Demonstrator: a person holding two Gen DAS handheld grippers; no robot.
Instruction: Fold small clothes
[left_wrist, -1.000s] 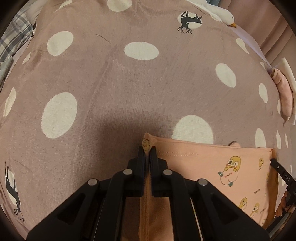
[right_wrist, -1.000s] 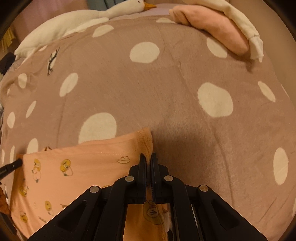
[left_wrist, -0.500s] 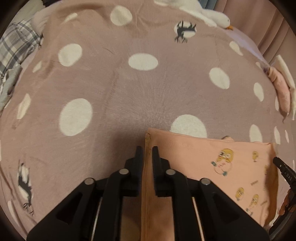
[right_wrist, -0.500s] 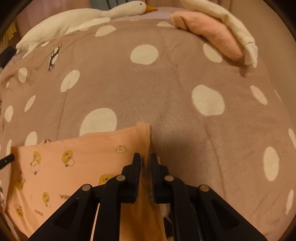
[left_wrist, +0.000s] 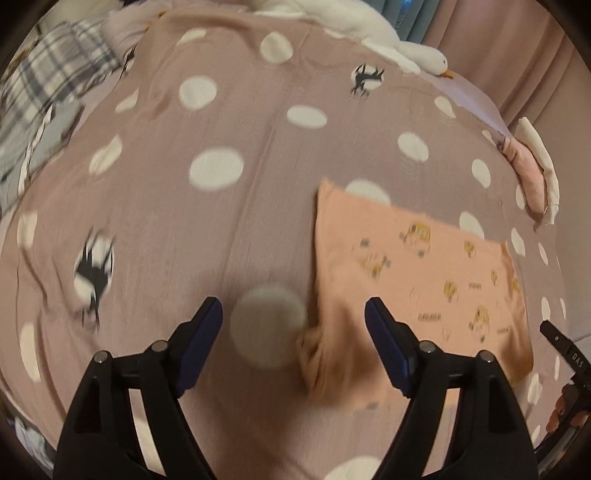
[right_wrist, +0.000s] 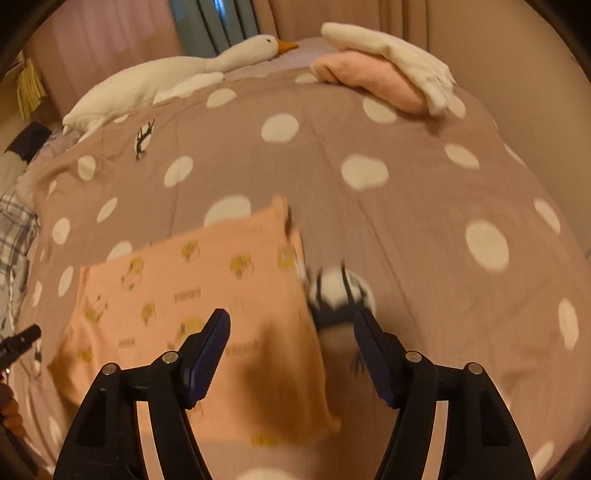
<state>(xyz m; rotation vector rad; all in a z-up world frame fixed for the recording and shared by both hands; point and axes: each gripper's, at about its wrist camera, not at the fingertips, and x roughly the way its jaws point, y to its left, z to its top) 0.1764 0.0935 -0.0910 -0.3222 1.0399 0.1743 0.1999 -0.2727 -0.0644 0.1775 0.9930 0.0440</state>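
Peach garment (left_wrist: 413, 273) lies folded flat on dotted bedspread (left_wrist: 221, 229). Left claw (left_wrist: 293, 314) and right claw (right_wrist: 291, 325) just opened, jaws apart, empty, above garment's near corners. Goose toy (right_wrist: 166, 77) beyond garment.

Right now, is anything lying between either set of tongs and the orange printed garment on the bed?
Nothing visible. The orange garment lies flat on the dotted bedspread, directly below the open left tongs and right tongs. The folded pink and white clothes sit far off.
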